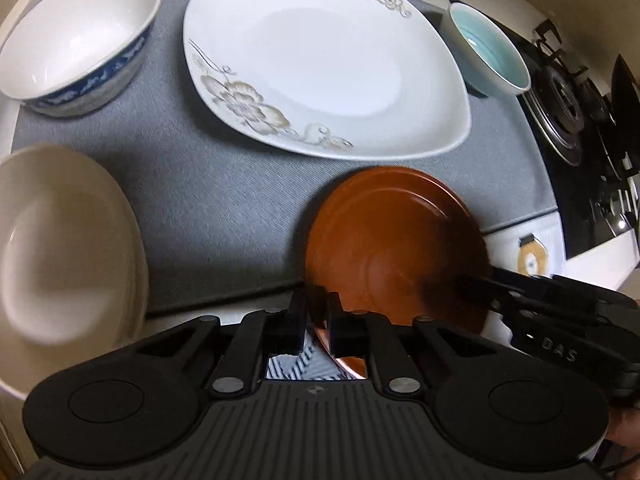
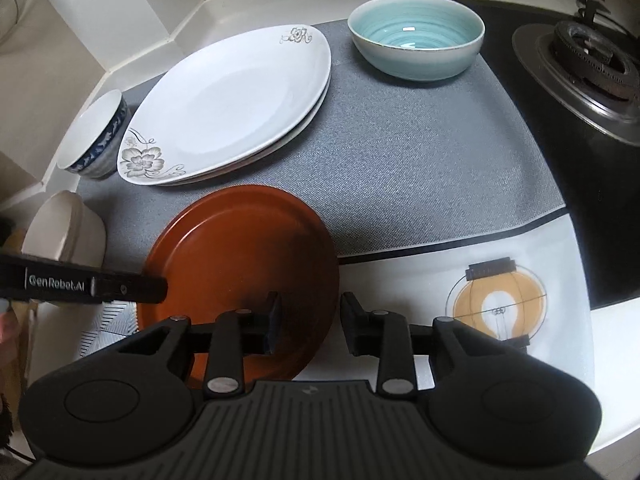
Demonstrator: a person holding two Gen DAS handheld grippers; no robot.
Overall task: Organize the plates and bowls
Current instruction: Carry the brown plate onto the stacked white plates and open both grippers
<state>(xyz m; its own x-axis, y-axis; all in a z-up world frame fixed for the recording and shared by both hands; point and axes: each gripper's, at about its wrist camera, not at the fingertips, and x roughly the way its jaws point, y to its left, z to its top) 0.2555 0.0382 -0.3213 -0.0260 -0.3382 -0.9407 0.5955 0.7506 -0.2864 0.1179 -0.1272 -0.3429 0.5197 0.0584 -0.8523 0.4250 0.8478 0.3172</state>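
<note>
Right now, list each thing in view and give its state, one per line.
left gripper: shut on the brown plate's rim
right gripper: open, one finger over the brown plate
brown plate: gripped at the rim, tilted
floral plates: two stacked, flat on the mat
teal bowl: upright, empty
blue-patterned bowl: upright, empty
cream bowl: empty, blurred
gas burner: unlit

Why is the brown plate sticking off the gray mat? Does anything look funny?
The brown plate is tilted, pinched at its rim by the left gripper, hanging past the gray mat. The right gripper is open beside it. Nothing looks spilled or broken.
</note>
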